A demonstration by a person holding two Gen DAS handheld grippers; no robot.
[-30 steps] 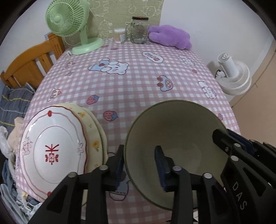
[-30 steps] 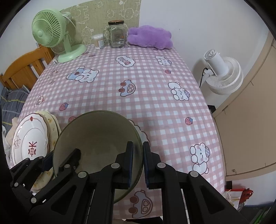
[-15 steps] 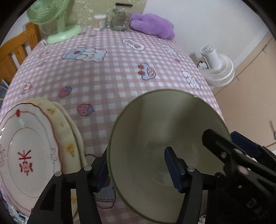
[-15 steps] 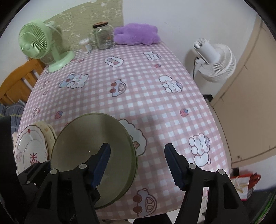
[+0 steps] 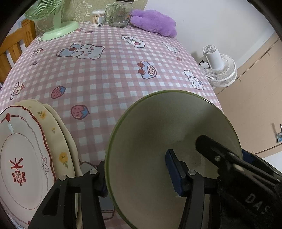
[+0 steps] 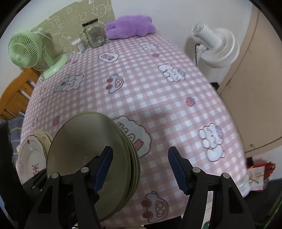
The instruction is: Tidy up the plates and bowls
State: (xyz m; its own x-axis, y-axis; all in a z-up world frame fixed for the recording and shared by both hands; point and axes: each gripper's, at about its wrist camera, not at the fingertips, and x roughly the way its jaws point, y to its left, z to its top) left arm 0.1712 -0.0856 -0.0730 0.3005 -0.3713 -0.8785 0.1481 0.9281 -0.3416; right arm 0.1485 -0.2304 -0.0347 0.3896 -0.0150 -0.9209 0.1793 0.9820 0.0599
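Nested olive-green bowls (image 5: 158,132) (image 6: 84,151) sit near the front edge of the pink checked table (image 5: 105,74), right of a stack of plates (image 5: 23,158) (image 6: 30,158) topped by a white plate with red marks. My left gripper (image 5: 137,176) straddles the bowls' near rim, one finger outside and one inside. The inside pad stands off the wall, so it is open. My right gripper (image 6: 141,165) is open wide at the bowls' right rim. Its left finger is over the bowl, its right finger over the cloth, and neither pad presses.
At the table's far end stand a green desk fan (image 5: 56,22), a cotton-swab tub (image 5: 97,17), a glass jar (image 5: 119,14) and a purple plush (image 5: 155,22). A white floor fan (image 5: 218,67) stands right of the table, and a wooden frame (image 5: 14,45) is to its left.
My right gripper, shut on the bowl's rim a second ago, has opened wide and let go. My left gripper's jaws have spread wider. Both cameras have dipped toward the table.
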